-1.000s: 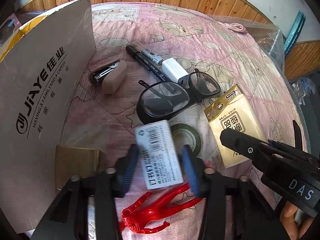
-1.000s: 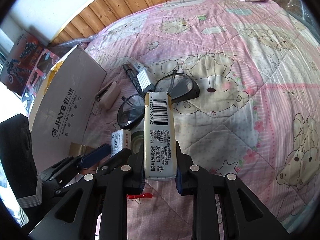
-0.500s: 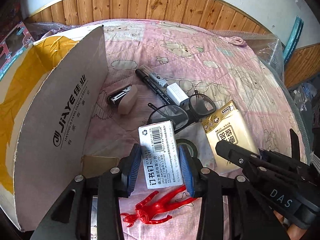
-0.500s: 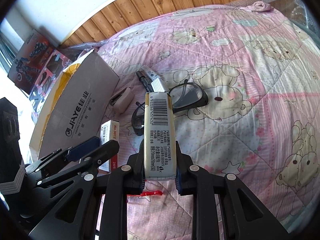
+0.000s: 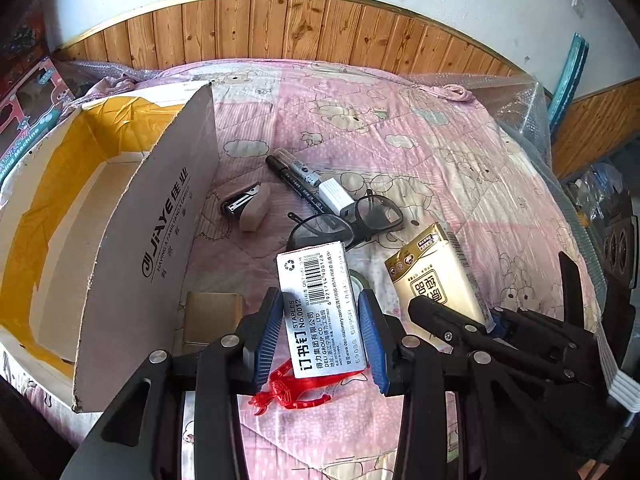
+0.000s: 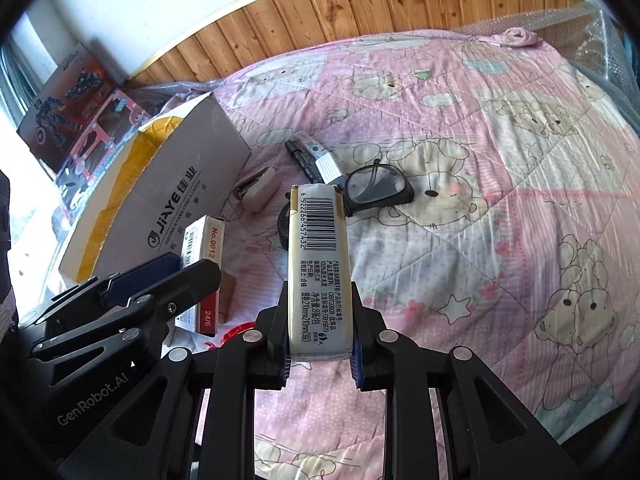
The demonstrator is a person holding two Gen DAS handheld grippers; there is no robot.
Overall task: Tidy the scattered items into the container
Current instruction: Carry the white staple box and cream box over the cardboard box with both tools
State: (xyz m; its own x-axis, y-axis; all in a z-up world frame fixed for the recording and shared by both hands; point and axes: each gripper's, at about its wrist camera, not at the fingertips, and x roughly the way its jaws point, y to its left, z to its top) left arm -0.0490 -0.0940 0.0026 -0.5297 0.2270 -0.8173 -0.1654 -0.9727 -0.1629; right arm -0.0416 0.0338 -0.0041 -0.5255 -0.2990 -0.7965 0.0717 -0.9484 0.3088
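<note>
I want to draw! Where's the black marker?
Left wrist view: the black marker lies on the pink quilt, right of the stapler, just behind the glasses.

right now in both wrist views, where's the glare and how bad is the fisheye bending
Left wrist: sunlight blows out the quilt at right and the tissue pack; the staples box label stays sharp; the wood paneling bows into an arc. Right wrist: the window side at far left is overexposed, the quilt's plastic sheen glints, and the corners are black.

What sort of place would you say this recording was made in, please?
Most likely a bedroom at home: the items lie on a pink bear-print quilt, wood panelling lines the wall behind it, and boxed toys stand beside it.
</note>
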